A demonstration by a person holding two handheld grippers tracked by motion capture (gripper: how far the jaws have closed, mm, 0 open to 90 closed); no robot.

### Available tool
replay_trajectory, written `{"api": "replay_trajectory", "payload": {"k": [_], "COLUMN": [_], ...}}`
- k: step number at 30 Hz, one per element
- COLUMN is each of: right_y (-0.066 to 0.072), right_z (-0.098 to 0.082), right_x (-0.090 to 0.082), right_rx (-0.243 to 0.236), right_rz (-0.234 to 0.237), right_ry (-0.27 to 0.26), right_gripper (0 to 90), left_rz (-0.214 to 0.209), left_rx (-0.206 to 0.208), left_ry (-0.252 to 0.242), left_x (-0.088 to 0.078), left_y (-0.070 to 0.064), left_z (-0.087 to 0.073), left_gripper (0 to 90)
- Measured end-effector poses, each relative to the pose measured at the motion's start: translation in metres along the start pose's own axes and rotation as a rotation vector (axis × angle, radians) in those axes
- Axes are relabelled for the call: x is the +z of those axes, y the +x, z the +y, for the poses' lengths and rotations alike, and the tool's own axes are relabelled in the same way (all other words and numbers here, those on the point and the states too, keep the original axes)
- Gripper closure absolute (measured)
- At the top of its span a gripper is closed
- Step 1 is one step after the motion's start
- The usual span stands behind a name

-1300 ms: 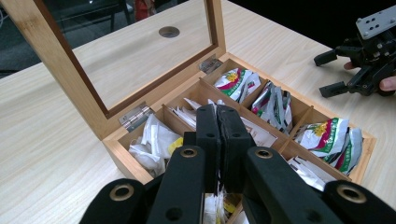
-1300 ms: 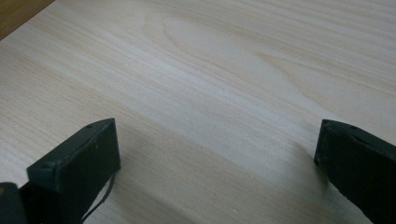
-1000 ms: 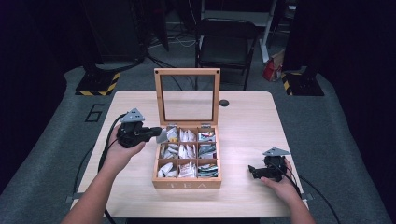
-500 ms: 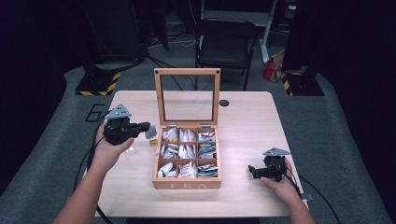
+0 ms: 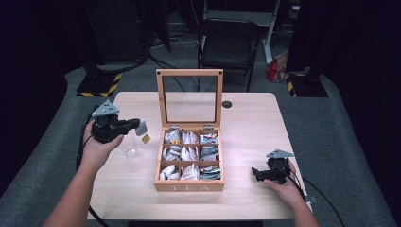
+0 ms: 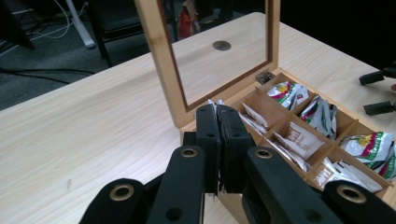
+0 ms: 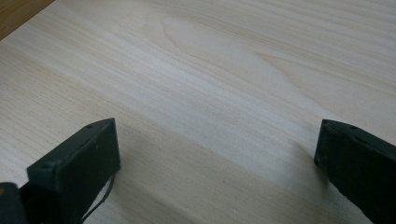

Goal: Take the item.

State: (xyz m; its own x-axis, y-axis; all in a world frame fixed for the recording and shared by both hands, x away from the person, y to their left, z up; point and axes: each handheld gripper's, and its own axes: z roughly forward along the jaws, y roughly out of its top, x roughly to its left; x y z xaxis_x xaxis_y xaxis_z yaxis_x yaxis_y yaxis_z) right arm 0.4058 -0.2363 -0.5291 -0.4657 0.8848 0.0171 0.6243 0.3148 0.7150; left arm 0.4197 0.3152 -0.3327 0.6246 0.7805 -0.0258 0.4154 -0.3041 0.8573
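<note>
You are carrying a tea bag [image 5: 140, 126], pinched in your left gripper [image 5: 135, 126], toward the glass [image 5: 130, 147]; lower it in. Your right gripper [image 5: 257, 173] is resting spread.

1. The left tongs [image 5: 138, 125] have drawn away from the tea box [image 5: 189, 161] toward the left side of the bench [image 5: 246, 118], and sit a little higher.
2. A tea bag [image 5: 141, 126] pinched in them has left the box's back-left compartment and now hangs over a clear glass [image 5: 131, 149], its yellow tag [image 5: 146, 138] dangling beside the rim.
3. The person's left forearm [image 5: 78, 194] has swung outward with it.
</note>
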Motion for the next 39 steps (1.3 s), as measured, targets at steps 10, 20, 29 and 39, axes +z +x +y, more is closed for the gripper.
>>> {"api": "replay_trajectory", "payload": {"k": [10, 20, 29, 39], "right_y": [0.000, 0.000, 0.000, 0.000], "right_z": [0.000, 0.000, 0.000, 0.000], "right_x": [0.000, 0.000, 0.000, 0.000], "right_rx": [-0.003, 0.000, -0.004, -0.001], "right_rz": [0.001, 0.000, 0.001, 0.000], "right_ry": [-0.001, -0.001, -0.001, -0.001], "right_gripper": [0.0, 0.0, 0.0, 0.0], "left_rz": [0.046, 0.081, 0.114, 0.142], "left_rx": [-0.032, -0.067, -0.091, -0.126], "left_ry": [-0.006, -0.001, 0.014, 0.026], "left_x": [-0.010, -0.013, -0.010, -0.003], "left_y": [0.017, 0.030, 0.042, 0.051], "left_z": [-0.005, -0.014, -0.021, -0.034], "left_gripper": [88.5, 88.4, 88.4, 88.4]}}
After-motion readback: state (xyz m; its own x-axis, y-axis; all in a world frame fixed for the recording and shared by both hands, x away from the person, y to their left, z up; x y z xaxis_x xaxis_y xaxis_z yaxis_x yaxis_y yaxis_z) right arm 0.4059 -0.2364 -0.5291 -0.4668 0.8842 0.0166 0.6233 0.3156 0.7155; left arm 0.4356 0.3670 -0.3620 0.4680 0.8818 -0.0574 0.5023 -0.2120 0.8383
